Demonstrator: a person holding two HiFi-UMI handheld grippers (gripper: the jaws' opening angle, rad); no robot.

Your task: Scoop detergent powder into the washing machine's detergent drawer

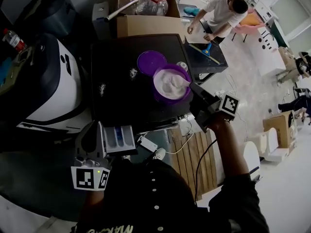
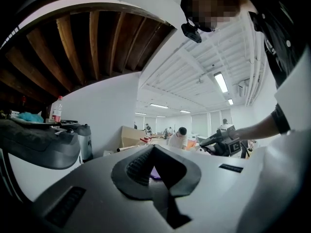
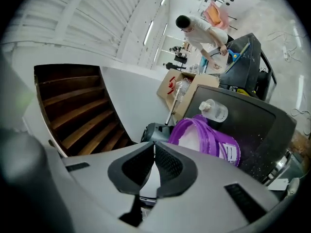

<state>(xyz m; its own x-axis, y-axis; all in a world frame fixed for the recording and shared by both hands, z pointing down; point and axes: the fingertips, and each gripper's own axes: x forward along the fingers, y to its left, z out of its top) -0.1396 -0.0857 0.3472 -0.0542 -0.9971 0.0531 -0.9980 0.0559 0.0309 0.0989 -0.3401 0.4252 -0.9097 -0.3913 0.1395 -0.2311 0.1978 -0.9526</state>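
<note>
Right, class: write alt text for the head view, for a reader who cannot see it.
From above, a person's right gripper reaches towards a purple tub of white powder on a black table. The left gripper is beside an open detergent drawer; a purple lid lies beside the tub.

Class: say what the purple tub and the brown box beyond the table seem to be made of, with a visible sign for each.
Purple tub: probably plastic, smooth and slightly glossy; uniform moulded colour and a thin rim.
Brown box: likely cardboard, matte; flat tan panels with folded flaps.
</note>
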